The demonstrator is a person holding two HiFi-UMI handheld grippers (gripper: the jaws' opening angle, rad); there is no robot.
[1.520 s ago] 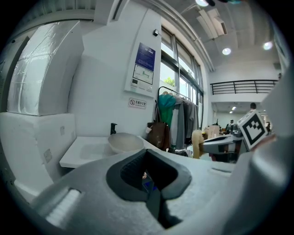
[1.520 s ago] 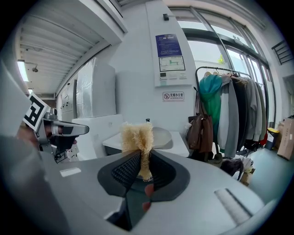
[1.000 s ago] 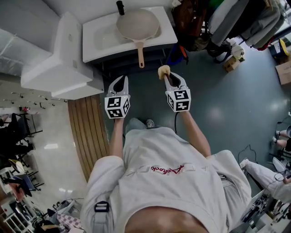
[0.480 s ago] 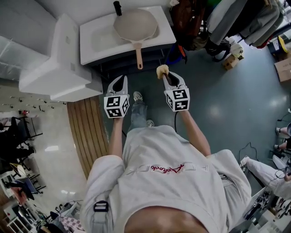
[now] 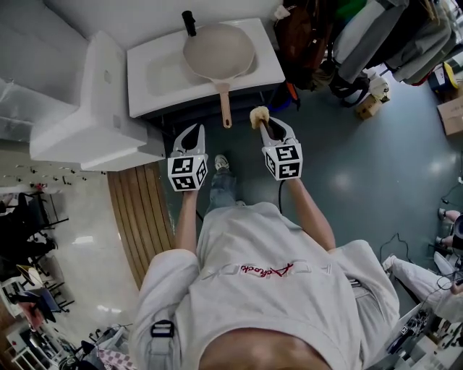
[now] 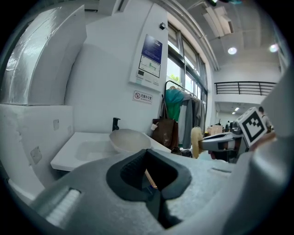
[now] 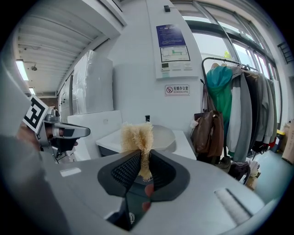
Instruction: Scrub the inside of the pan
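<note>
Our right gripper (image 5: 269,124) clamps a scrubber (image 5: 258,114), while our left gripper (image 5: 195,128) is closed on nothing. The pan (image 5: 219,49) sits in the sink (image 5: 148,79), apart from both.

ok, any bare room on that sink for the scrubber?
Basin left of the pan is bare; so is the sink rim right of it. Faucet and pan crowd the back; bags crowd the floor alongside.
</note>
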